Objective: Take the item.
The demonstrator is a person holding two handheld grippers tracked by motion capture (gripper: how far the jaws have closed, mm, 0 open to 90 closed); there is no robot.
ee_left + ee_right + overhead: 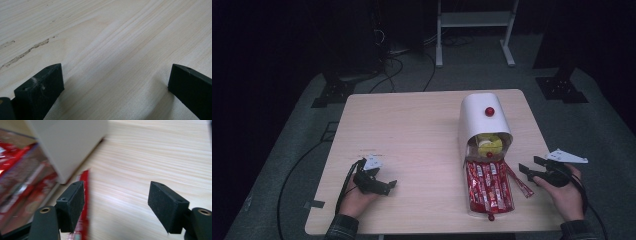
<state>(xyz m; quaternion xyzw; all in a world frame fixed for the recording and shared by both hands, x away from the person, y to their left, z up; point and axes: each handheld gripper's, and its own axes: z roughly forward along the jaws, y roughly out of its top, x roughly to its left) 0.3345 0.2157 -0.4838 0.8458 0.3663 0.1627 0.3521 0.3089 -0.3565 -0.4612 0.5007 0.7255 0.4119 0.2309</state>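
Note:
A white round-topped box (477,117) with a red knob (489,111) lies on the wooden table (412,130), yellow items (488,143) showing in its mouth. In front of it a tray (477,212) holds several red packets (488,187). One loose red packet (518,181) lies on the table just right of the tray. My right gripper (529,167) is open beside that packet, nothing between its pads. In the right gripper view the packet (85,180) runs past the left jaw of my right gripper (116,202). My left gripper (390,185) rests open at the front left over bare wood (115,50).
The table's front edge (422,231) runs just behind both hands. Cables (302,165) trail over the grey floor at the left. A white frame (474,20) stands beyond the table. Bare wood lies between my left gripper and the tray.

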